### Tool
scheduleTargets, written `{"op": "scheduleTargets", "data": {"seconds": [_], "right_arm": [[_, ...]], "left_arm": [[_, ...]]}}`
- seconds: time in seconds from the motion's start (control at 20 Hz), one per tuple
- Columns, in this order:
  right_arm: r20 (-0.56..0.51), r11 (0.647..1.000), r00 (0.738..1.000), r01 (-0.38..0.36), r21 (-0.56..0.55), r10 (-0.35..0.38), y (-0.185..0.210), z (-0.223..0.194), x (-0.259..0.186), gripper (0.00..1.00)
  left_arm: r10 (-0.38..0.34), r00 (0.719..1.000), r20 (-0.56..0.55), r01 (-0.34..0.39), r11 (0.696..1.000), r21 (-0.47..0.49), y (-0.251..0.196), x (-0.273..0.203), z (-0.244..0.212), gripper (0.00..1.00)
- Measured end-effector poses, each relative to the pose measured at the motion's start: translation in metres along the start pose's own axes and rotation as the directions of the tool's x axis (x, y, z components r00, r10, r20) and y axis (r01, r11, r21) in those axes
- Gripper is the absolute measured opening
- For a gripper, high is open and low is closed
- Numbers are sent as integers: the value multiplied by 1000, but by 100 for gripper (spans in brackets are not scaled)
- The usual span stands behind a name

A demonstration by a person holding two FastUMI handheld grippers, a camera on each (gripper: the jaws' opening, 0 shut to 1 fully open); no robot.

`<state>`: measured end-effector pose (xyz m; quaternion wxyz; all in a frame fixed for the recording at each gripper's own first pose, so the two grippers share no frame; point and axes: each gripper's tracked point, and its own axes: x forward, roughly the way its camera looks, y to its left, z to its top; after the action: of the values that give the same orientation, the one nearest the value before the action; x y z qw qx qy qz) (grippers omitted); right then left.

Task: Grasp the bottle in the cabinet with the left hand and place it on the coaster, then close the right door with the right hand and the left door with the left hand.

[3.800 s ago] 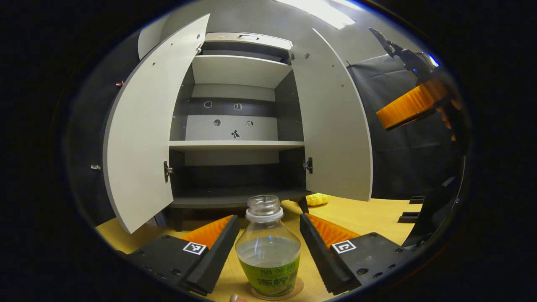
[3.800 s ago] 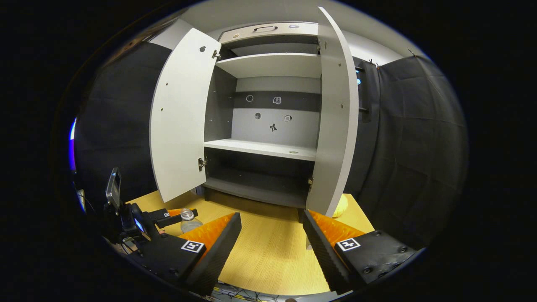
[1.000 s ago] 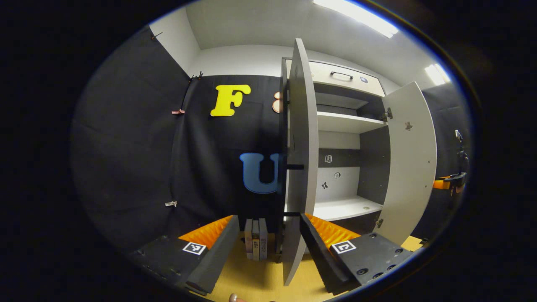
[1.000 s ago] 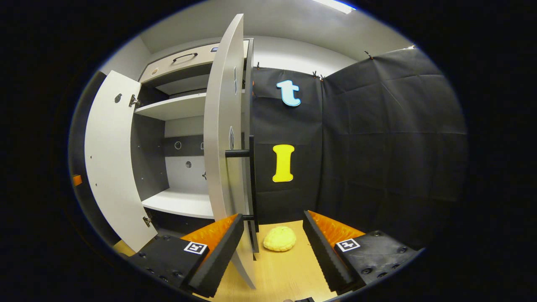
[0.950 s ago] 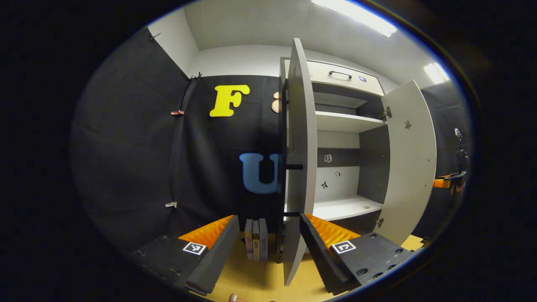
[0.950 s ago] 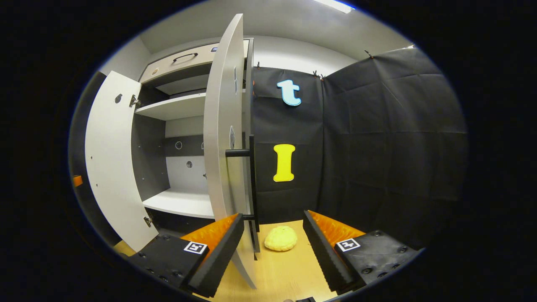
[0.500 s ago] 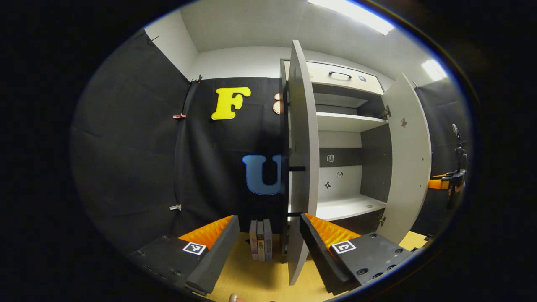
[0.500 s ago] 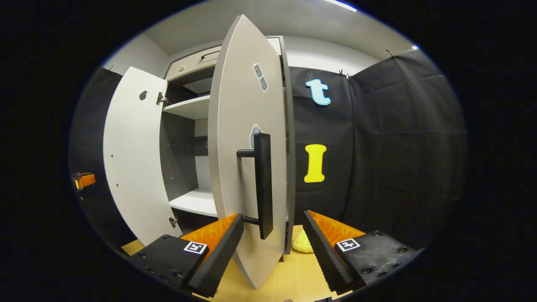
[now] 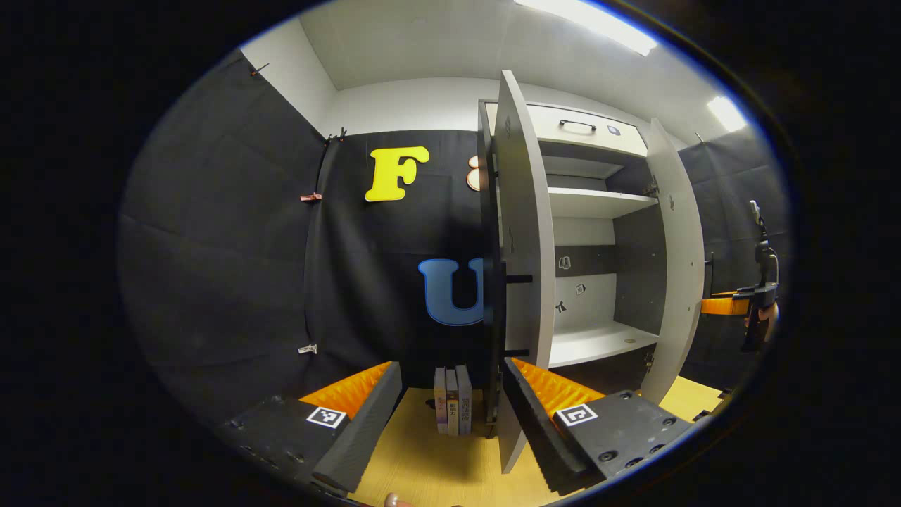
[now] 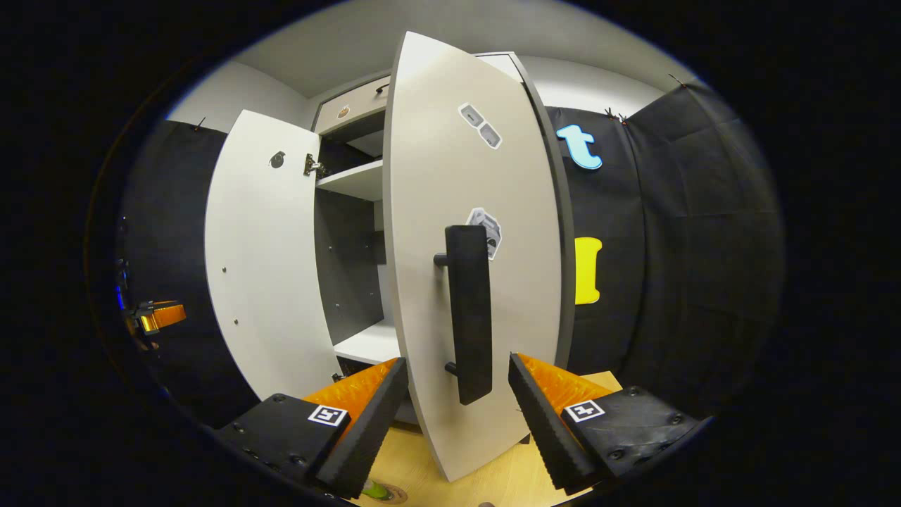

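No legible text: book spines (image 9: 452, 410) and door stickers (image 10: 481, 125) too small/blurred to read

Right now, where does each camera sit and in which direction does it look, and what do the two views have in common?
Left gripper view: rides on the left hand-held gripper, low over the yellow wooden table, facing the edge of the grey left cabinet door; its own open fingers show.
Right gripper view: rides on the right hand-held gripper, facing the grey right cabinet door with its black bar handle; its own open fingers show.
Shared: both doors and the cabinet's white shelf.
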<state>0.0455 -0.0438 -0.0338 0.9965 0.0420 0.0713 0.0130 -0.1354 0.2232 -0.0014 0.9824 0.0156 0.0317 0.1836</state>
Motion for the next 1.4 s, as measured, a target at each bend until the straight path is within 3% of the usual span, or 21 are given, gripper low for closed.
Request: {"op": "scheduleTargets", "data": {"seconds": [0.35, 0.65, 1.0, 1.2, 1.4], "right_arm": [[0, 999, 999, 45, -2, -45, -12, -1, -15, 96], [13, 1000, 1000, 17, 4, -17, 1, 3, -2, 96], [6, 1000, 1000, -9, -9, 9, 19, 1, 9, 98], [-4, 998, 998, -66, -1, 66, 35, -3, 16, 98], [0, 999, 999, -44, 9, 44, 32, -3, 19, 98]], "left_arm": [[37, 999, 3, -37, 999, -21, 28, 8, -4, 93], [67, 998, -14, -67, 998, -21, 46, 14, -9, 93], [28, 999, -25, -29, 999, -27, 38, 23, -11, 93], [4, 999, -32, -4, 1000, 1, 29, 31, -14, 93], [-37, 999, -36, 36, 999, -20, 14, 47, -17, 93]]}}
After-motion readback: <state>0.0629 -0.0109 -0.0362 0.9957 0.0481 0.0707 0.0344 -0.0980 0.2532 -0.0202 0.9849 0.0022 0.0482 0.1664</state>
